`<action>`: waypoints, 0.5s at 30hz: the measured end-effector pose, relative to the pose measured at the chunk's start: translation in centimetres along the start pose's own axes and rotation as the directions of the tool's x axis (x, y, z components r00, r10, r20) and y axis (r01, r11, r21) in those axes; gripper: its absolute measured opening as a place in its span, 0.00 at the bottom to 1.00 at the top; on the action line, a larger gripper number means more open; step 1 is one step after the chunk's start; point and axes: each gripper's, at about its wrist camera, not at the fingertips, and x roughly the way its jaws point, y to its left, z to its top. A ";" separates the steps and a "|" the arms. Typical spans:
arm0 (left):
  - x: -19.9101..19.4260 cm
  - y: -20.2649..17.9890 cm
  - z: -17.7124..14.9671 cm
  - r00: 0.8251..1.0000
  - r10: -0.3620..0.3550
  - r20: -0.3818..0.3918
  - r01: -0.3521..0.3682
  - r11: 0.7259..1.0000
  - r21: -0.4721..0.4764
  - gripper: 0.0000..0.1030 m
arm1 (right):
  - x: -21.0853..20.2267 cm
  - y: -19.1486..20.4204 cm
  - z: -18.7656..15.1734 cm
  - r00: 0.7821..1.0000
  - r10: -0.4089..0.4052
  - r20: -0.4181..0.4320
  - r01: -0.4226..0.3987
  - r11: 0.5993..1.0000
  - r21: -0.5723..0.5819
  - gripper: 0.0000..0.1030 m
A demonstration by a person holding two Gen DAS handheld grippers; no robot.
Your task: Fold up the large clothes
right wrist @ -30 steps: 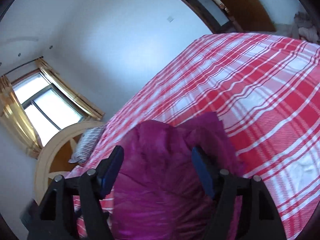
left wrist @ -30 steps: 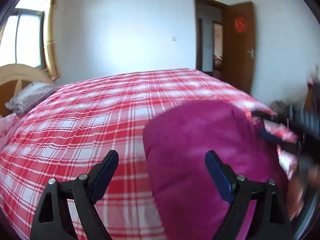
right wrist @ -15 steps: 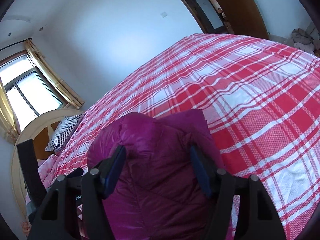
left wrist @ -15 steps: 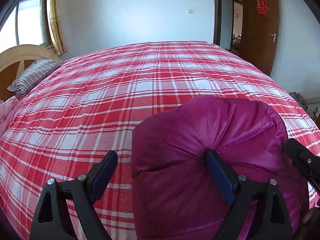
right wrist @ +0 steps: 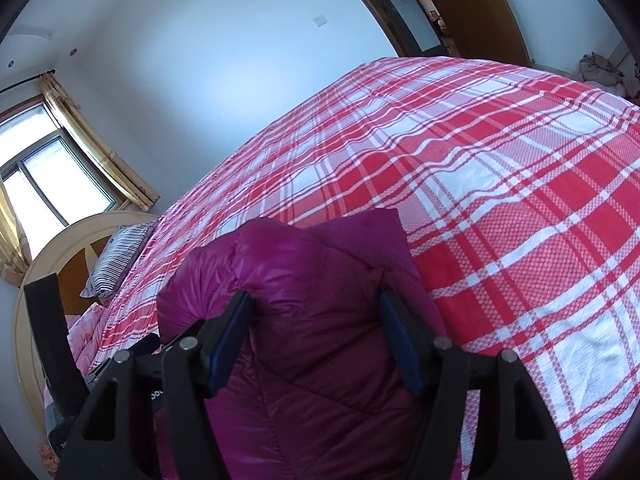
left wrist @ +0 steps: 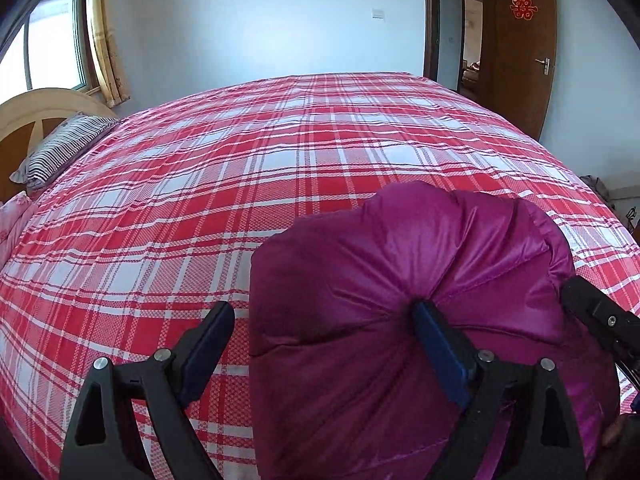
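Two black grippers, blue pads

Left gripper and right gripper share black triangular-cutout fingers, silver screws at the joints, dark blue pads; white lettering marks a black part at lower left of the right view.

A puffy magenta quilted down jacket of shiny, slightly crinkled fabric is lying bundled on a bed, near the edge closest to the cameras. It is sitting as a rounded, thick mound rather than lying flat, with stitched seams running diagonally across its padded panels. In the left wrist view its upper surface is bulging into a dome, with creases fanning out from one pinched spot low on the mound. In the right wrist view the same jacket is rising in two soft lobes, and one flatter corner of the fabric is sticking up and away at the far side
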 end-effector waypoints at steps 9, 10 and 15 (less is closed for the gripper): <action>0.7 0.0 -0.2 1.000 -0.015 -0.016 0.015 1.000 -0.001 0.90 | 0.2 -0.6 -0.2 1.000 0.006 -0.002 -0.006 1.000 0.027 0.67; 0.8 0.0 -0.2 1.000 -0.016 -0.018 0.016 1.000 -0.001 0.90 | 0.3 -0.6 -0.2 1.000 0.004 -0.004 -0.004 1.000 0.026 0.67; 1.0 -0.2 -0.3 1.000 -0.009 -0.020 0.009 1.000 0.009 0.91 | 0.5 -0.6 -0.3 1.000 -0.003 -0.006 0.003 1.000 0.025 0.67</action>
